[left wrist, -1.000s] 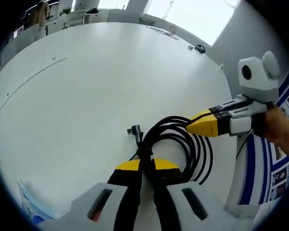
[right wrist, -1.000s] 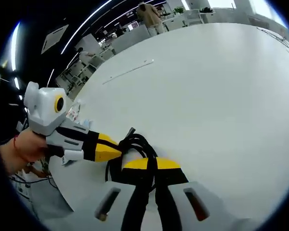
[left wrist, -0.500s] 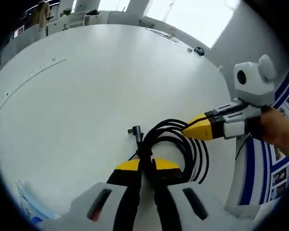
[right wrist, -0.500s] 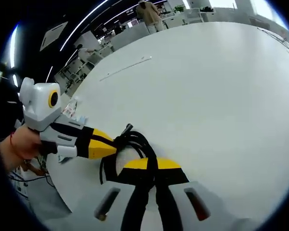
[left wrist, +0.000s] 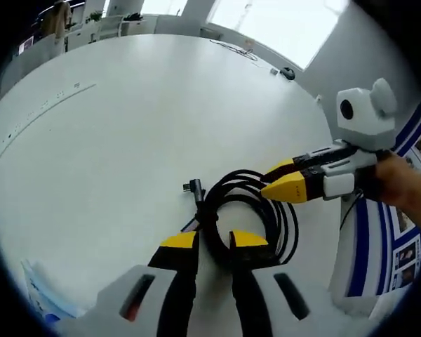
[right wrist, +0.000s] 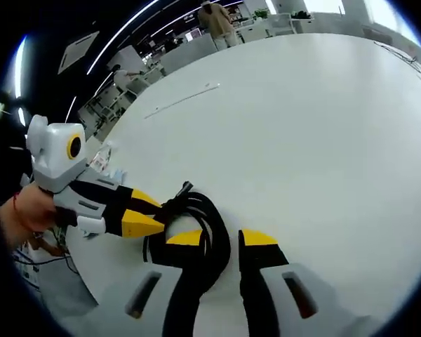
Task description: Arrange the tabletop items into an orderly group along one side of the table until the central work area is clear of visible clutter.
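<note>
Both my grippers, left [left wrist: 214,242] and right [right wrist: 221,239], jaws apart, straddling the coiled black cable [left wrist: 247,203] w/ coil lying flat btwn them, loose.

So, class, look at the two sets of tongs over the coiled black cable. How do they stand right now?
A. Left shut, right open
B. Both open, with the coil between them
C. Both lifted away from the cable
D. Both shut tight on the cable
B: the left tongs and right tongs each show a gap between their yellow tips, at the black cable.
</note>
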Demonstrator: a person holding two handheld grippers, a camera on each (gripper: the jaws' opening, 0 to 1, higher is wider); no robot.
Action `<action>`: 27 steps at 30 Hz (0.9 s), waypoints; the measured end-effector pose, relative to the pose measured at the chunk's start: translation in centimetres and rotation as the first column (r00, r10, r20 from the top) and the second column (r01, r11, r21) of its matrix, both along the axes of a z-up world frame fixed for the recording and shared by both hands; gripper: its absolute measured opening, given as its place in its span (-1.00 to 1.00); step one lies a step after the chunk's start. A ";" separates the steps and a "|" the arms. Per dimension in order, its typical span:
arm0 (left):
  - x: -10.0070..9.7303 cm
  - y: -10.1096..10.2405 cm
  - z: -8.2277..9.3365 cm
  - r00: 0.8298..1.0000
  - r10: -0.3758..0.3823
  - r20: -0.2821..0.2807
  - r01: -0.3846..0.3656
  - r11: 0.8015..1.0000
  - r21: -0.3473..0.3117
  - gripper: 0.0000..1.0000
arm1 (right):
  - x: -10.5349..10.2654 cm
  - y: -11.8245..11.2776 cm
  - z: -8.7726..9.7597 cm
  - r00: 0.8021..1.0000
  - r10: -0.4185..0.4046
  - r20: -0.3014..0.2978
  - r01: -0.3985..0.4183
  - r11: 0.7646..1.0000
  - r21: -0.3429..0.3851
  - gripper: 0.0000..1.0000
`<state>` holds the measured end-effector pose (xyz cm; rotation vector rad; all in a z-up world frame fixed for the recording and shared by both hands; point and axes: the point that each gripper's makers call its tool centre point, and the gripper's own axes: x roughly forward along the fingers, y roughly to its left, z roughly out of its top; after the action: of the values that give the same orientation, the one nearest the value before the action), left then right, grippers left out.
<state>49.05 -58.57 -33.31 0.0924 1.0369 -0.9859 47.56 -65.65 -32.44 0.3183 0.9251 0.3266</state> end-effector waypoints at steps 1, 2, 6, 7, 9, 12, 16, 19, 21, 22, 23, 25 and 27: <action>-0.1 0.0 0.0 1.000 -0.001 -0.002 0.001 1.000 0.000 -0.64 | 0.0 0.0 0.1 1.000 0.001 0.004 -0.001 1.000 -0.001 -0.64; -0.1 0.0 0.1 1.000 -0.003 0.002 0.003 1.000 0.000 -0.61 | 0.0 0.0 0.1 1.000 0.002 0.004 -0.002 1.000 -0.001 -0.63; 0.1 0.1 0.5 1.000 0.000 0.019 0.001 1.000 -0.007 -0.46 | 0.0 0.1 0.4 1.000 0.005 0.011 -0.005 1.000 -0.004 -0.58; 0.2 0.1 0.6 1.000 0.000 0.025 0.000 1.000 -0.005 -0.41 | 0.0 0.1 0.5 1.000 0.003 0.014 -0.003 1.000 -0.002 -0.56; 0.3 0.3 0.7 1.000 0.007 0.029 -0.007 1.000 -0.006 -0.33 | 0.1 0.1 0.8 1.000 -0.003 0.020 0.003 1.000 0.005 -0.54; 0.2 0.5 1.0 0.999 0.011 0.032 -0.010 1.000 -0.008 -0.28 | 0.1 0.3 1.3 1.000 -0.003 0.030 0.002 1.000 0.013 -0.52; 0.3 0.8 1.3 0.999 0.021 0.035 -0.021 1.000 -0.009 -0.22 | 0.2 0.4 1.7 0.999 0.000 0.039 0.000 1.000 0.011 -0.48; 0.4 1.2 1.8 0.998 0.033 0.045 -0.032 0.999 -0.013 -0.17 | 0.3 0.6 2.1 0.999 0.005 0.048 -0.006 1.000 0.010 -0.45; 0.5 1.4 2.0 0.998 0.036 0.052 -0.035 0.999 -0.012 -0.13 | 0.3 0.8 2.3 0.999 0.009 0.051 -0.009 1.000 0.010 -0.43; 0.6 1.6 2.2 0.998 0.041 0.057 -0.040 0.999 -0.014 -0.11 | 0.3 0.9 2.5 0.998 0.011 0.056 -0.012 1.000 0.010 -0.42; 0.6 1.7 2.3 0.997 0.044 0.058 -0.043 0.999 -0.014 -0.09 | 0.3 1.0 2.6 0.998 0.014 0.059 -0.014 1.000 0.009 -0.41; 0.7 2.0 2.6 0.996 0.055 0.071 -0.054 0.998 -0.013 -0.03 | 0.3 1.2 2.9 0.998 0.021 0.065 -0.022 1.000 0.003 -0.39; 0.9 2.4 2.7 0.994 0.062 0.087 -0.061 0.998 -0.006 0.04 | 0.2 1.5 3.0 0.997 0.029 0.067 -0.029 1.000 0.004 -0.37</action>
<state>49.96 -56.21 -30.59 0.0991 0.9524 -0.9201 47.77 -64.12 -29.41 0.2968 0.8641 0.3638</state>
